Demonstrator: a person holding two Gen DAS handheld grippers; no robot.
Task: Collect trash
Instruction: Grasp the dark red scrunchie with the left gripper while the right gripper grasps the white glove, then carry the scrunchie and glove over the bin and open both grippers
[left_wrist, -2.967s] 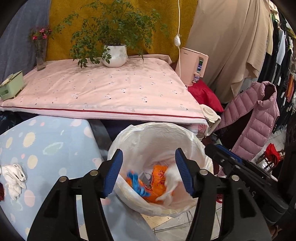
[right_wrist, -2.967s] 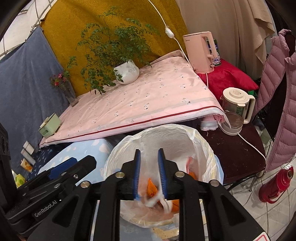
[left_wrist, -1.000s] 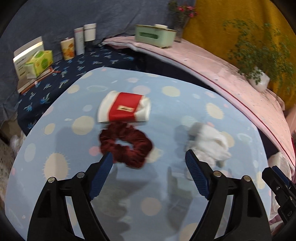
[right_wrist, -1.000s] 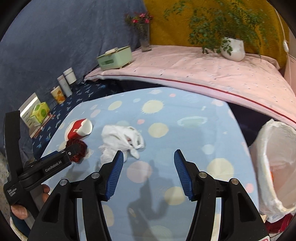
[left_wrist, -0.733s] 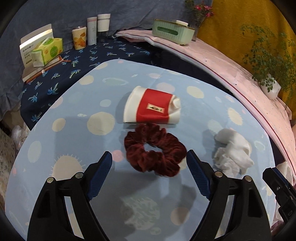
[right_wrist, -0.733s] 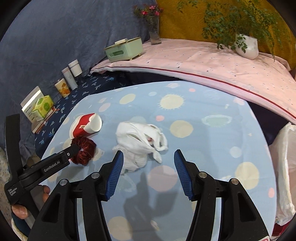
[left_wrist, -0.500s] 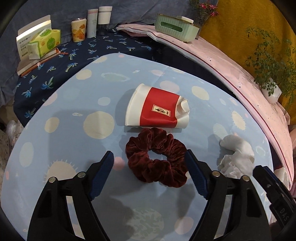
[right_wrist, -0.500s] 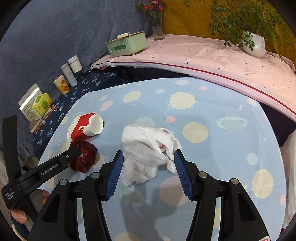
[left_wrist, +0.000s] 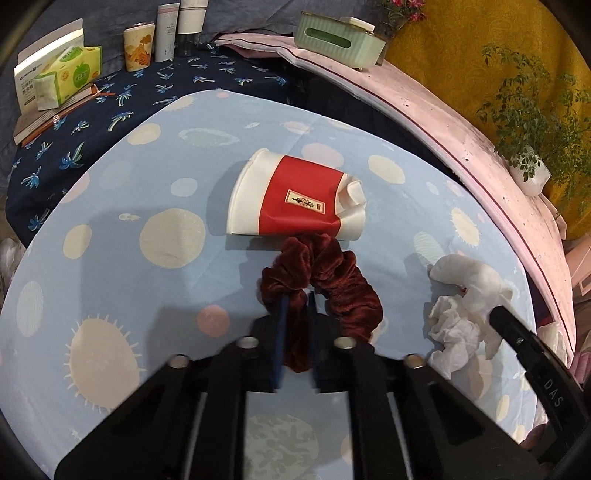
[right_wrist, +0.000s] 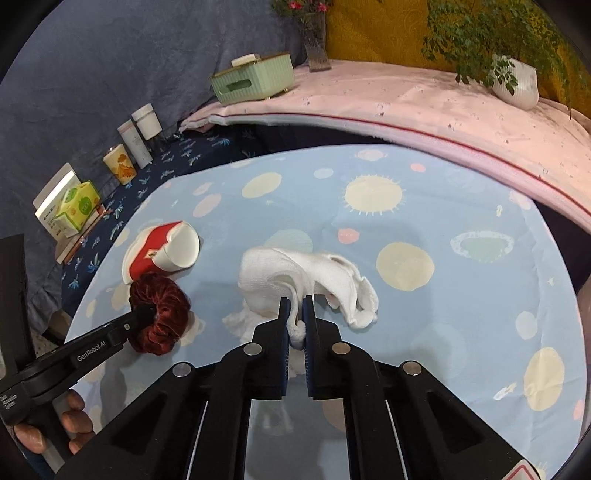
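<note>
Two pinches are being made at once on the blue spotted bench (right_wrist: 443, 332). In the left wrist view the left gripper (left_wrist: 294, 314) is closing, its jaws nearly together on the near loop of the dark red scrunchie (left_wrist: 332, 280), which bunches between the pads while the rest of the ring lies ahead and to the gripper's right. Just beyond it, touching the scrunchie's far edge, a crushed red-and-white paper cup (left_wrist: 295, 199) lies on its side. In the right wrist view the right gripper (right_wrist: 295, 314) is pressed together on a fold of the crumpled white tissue (right_wrist: 303, 273), a small tuft showing between the pads and the bulk spreading ahead of and beside the tips. To do this step well, I would judge, both should lift straight up and slowly, so the thin folds do not slip free and the scrunchie does not drag the cup along. The tissue looks loosely wadded and may trail or shed a piece. No bin shows in either view.
</note>
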